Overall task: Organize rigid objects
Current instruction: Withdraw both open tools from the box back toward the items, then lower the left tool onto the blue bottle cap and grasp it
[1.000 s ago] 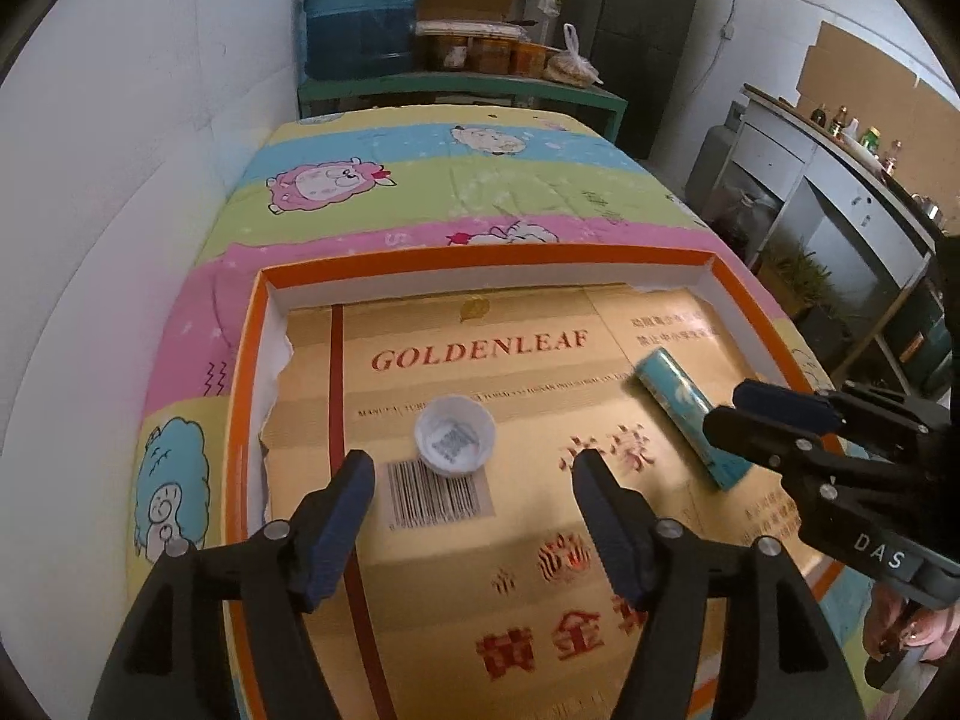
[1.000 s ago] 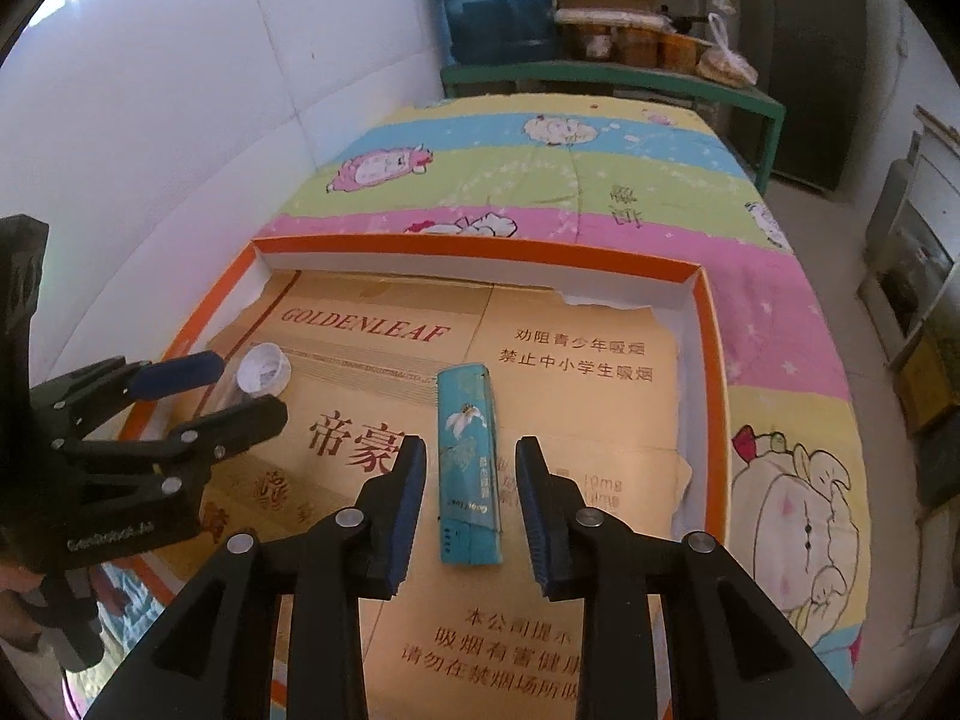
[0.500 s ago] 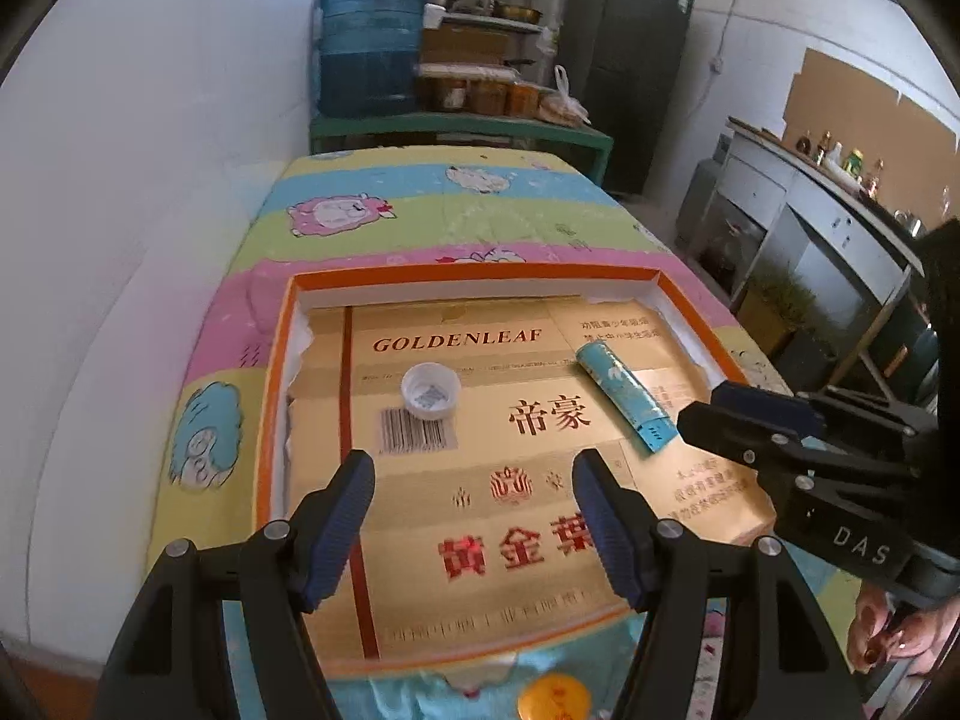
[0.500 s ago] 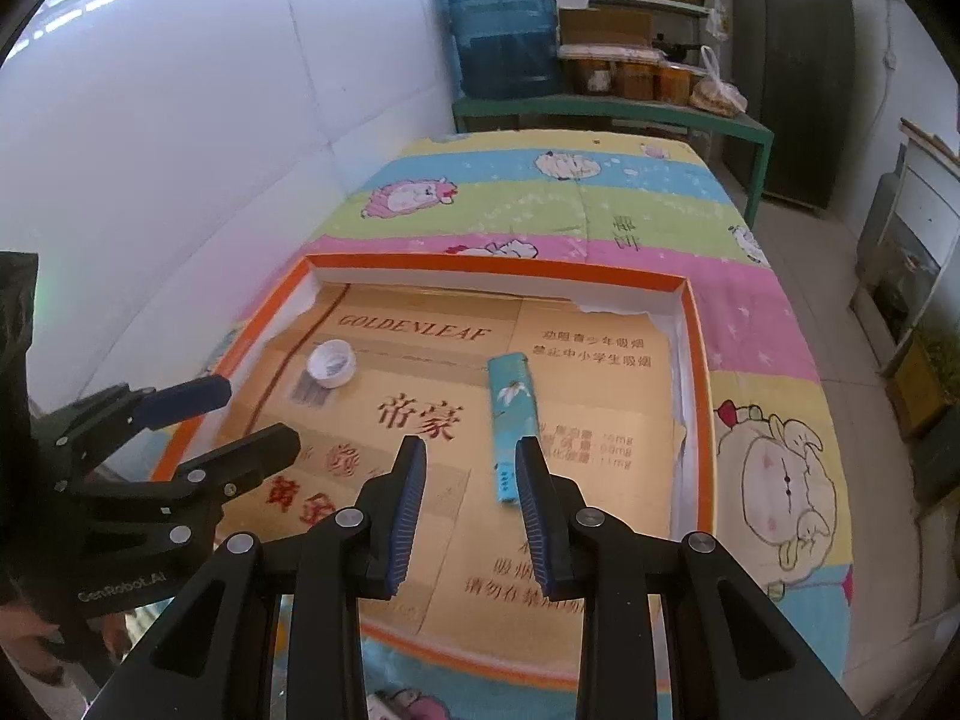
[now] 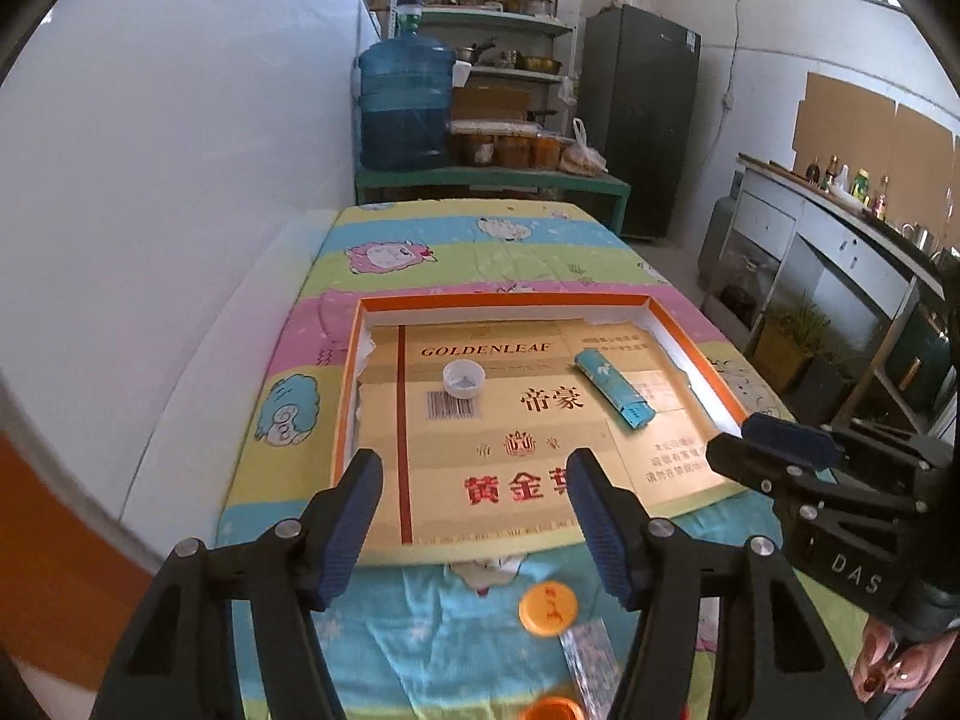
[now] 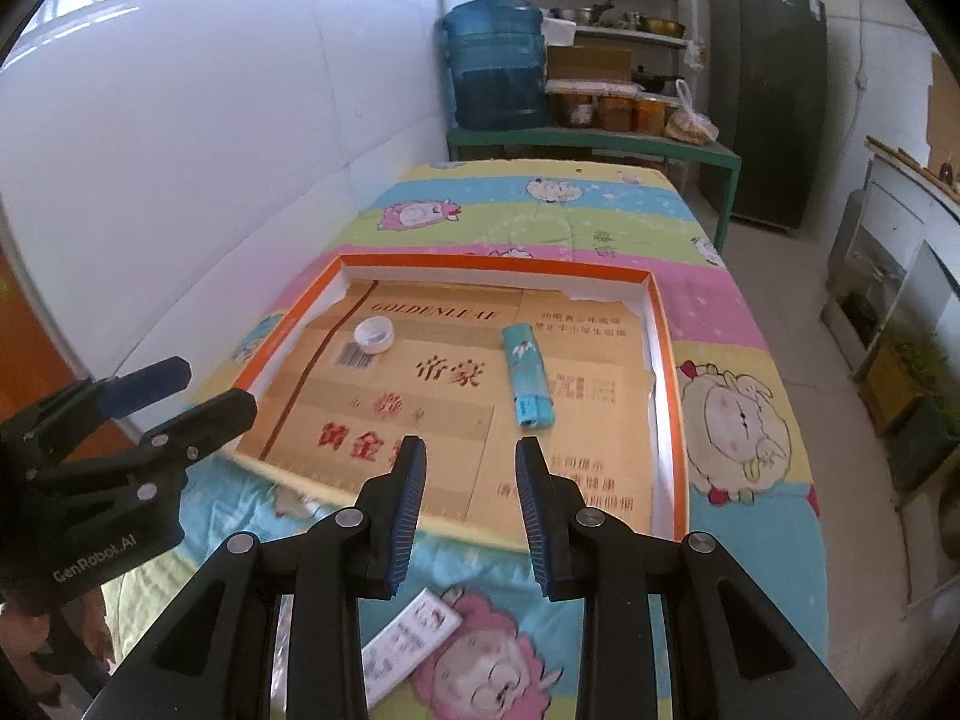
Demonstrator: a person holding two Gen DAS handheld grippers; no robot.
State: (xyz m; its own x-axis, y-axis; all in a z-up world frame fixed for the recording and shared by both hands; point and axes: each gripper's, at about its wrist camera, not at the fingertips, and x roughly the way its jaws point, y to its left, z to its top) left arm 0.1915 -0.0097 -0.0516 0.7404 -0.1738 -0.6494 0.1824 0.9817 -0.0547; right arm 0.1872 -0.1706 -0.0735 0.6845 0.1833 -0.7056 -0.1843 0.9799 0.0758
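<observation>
Inside the orange-rimmed tray (image 5: pixel 678 324) lie a white cap (image 5: pixel 463 377) and a teal lighter (image 5: pixel 613 389), while the left gripper (image 5: pixel 474 516), jaws just narrowing yet wide, and the narrower right gripper (image 6: pixel 471 501) hover empty.

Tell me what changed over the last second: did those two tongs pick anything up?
No. Both tongs backed away from the orange-rimmed tray, each empty. The left tongs have just been closing slightly, with nothing between them; the right tongs kept their narrow gap. Backing off revealed an orange cap on the blanket. The white cap and teal lighter stayed put.
</observation>
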